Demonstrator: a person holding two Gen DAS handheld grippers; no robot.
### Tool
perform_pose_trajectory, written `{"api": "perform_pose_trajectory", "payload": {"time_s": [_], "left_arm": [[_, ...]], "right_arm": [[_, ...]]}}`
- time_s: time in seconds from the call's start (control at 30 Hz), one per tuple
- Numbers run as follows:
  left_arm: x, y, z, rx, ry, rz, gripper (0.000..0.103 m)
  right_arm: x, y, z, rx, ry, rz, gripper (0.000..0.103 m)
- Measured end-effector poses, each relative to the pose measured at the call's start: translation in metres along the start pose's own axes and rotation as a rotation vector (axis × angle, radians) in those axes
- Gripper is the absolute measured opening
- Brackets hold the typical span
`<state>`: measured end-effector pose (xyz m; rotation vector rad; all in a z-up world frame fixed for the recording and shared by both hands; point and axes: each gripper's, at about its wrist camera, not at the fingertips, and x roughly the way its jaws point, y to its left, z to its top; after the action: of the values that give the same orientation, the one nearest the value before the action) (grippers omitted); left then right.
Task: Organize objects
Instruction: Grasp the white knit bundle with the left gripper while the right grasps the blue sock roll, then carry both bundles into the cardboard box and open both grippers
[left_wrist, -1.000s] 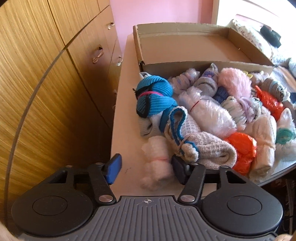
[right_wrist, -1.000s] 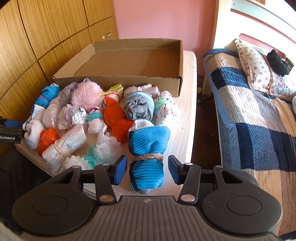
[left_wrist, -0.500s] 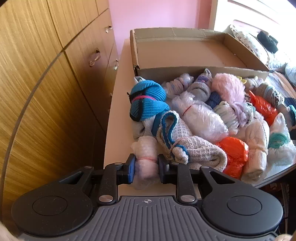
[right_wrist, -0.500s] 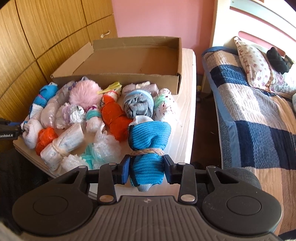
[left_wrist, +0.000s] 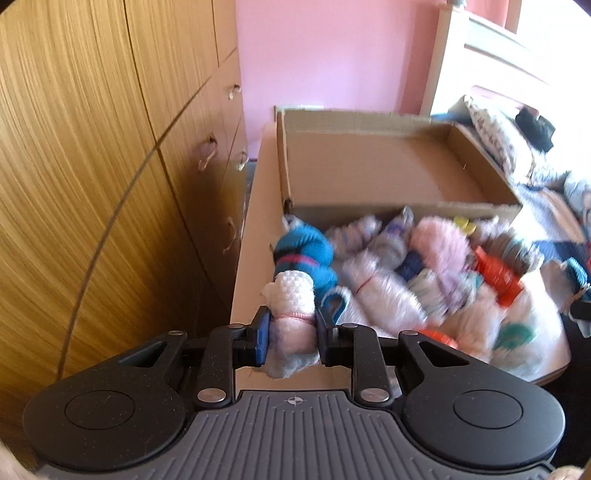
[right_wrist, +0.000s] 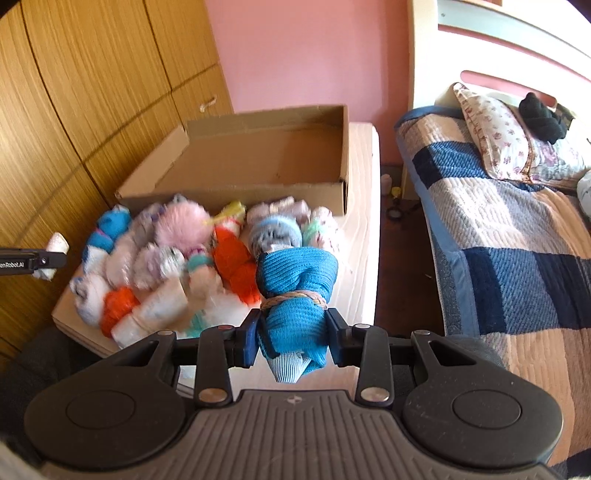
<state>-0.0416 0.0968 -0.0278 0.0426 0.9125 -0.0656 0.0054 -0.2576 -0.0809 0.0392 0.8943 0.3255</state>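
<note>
Plainly, the left gripper (left_wrist: 291, 334) is clamped on a white sock bundle (left_wrist: 293, 314) tied with a pink band, held off the table (left_wrist: 251, 236) near its left edge. The right gripper (right_wrist: 291, 334) is clamped on a blue sock bundle (right_wrist: 295, 288) bound with a tan band, above the near right of the sock pile (right_wrist: 177, 266). Beyond the pile sits an open cardboard box (right_wrist: 258, 192), its floor bare. Only the left view shows the wardrobe handles (left_wrist: 207, 160); only the right view shows the whole quilted bed (right_wrist: 517, 258), its pillow (right_wrist: 495, 136), and the left gripper from the side at the far left.
</note>
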Motion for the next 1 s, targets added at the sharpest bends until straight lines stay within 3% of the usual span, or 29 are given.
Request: {"api": "perform_pose_trajectory", "payload": {"time_s": [0.27,0.47,0.57,0.77,1.0], "left_arm": [[-0.012,-0.011,0.058,-0.008,-0.057,-0.043,0.032],[0.012,-0.032,0.115,0.047,-0.09,-0.065,0.032],[0.038,-0.044,0.143,0.084,-0.102,-0.069,0.032],[0.108,-0.043,0.191,0.056,-0.053,-0.051,0.032],[0.19,-0.037,0.203,0.077,0.017,-0.009,0.033]], "right_arm": [[-0.024,0.007,0.048,-0.025,-0.099,0.057,0.032],[-0.01,0.01,0.098,-0.024,-0.148,0.113,0.032],[0.011,0.011,0.127,-0.016,-0.15,0.145,0.032],[0.083,0.019,0.186,0.05,-0.087,0.214,0.032],[0.177,0.038,0.221,0.11,0.022,0.27,0.032]]}}
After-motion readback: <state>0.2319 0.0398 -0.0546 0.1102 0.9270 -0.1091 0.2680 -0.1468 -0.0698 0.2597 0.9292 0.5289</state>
